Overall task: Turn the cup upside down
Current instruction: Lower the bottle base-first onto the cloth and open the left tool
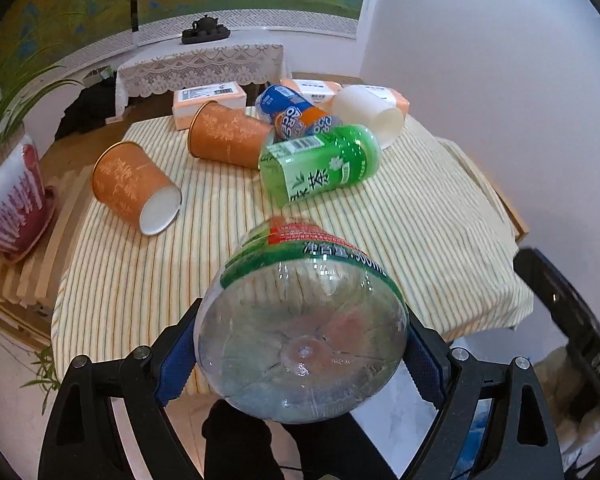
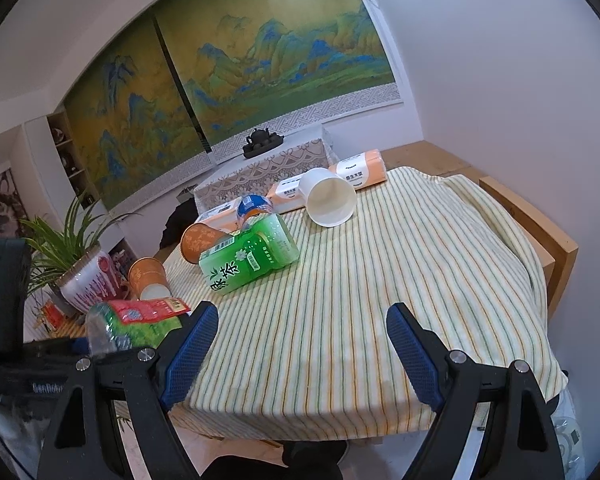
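Inversion is under way: my left gripper (image 1: 300, 354) clamps a clear plastic bottle with green label (image 1: 300, 320), base toward me; my right gripper (image 2: 300, 354) hangs open. Next I must set it down mouth-first.

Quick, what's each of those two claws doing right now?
Left gripper: shut on the clear plastic bottle.
Right gripper: open, holding nothing.

cups: 3 — 2 orange paper cups (image 1: 134, 184) (image 1: 228, 136), 1 white paper cup (image 1: 370, 114) | bottles: 3 — green tea (image 1: 320, 164), blue-orange label (image 1: 292, 114), clear with red-green label (image 1: 300, 328) | tissue packs (image 1: 210, 102): 3 | potted plant (image 1: 10, 196): 1 | teapot set (image 1: 206, 30): 1
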### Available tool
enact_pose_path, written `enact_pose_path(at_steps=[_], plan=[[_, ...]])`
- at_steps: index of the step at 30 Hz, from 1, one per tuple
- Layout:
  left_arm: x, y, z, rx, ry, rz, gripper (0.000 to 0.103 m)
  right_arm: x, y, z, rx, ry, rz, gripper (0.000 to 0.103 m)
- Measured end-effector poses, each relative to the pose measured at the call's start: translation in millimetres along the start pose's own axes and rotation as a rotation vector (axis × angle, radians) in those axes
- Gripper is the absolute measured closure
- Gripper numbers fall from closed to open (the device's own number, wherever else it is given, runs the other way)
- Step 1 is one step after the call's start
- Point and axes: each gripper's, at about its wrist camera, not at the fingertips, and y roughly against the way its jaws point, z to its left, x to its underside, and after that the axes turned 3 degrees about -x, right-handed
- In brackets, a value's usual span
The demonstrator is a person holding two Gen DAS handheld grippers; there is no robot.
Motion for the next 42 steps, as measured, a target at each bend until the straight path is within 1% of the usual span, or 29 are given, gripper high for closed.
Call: enact_pose_path(at_steps=[6, 13, 18, 25, 27, 29, 31, 38, 42], plan=[[-15, -7, -4, -0.003, -0.014, -0.045, 0.012, -3, 2, 1, 0.007, 0.005, -0.009, 0.019], [-25, -20, 3, 0.005, 0.043, -0.119, 0.012, -2, -1, -1, 0.019, 0.013, 0.003, 0.019], [-26, -27, 1, -0.009, 0.047, -0.175, 0.012, -3, -3, -1, 0.023, 0.014, 0.002, 0.019], [-26, -33, 3, -0.003, 0.054, -0.222, 0.012, -4, -4, 10, 0.07, 0.074, -0.019, 0.019], [-25, -33, 3, -0.003, 0.052, -0.236, 0.012, -5, -4, 13, 0.079, 0.088, -0.022, 0.019], [-23, -31, 3, 0.001, 0.044, -0.252, 0.008, -6, -4, 16, 0.088, 0.097, -0.029, 0.019], [-21, -28, 2, -0.001, 0.035, -0.27, 0.006, -6, -3, 18, 0.097, 0.105, -0.035, 0.019], [-14, -8, 3, -0.017, 0.02, -0.361, 0.001, -8, 2, 29, 0.13, 0.14, -0.067, 0.019], [-9, 5, 2, -0.021, 0.004, -0.388, 0.001, -8, 8, 36, 0.145, 0.159, -0.089, 0.018]])
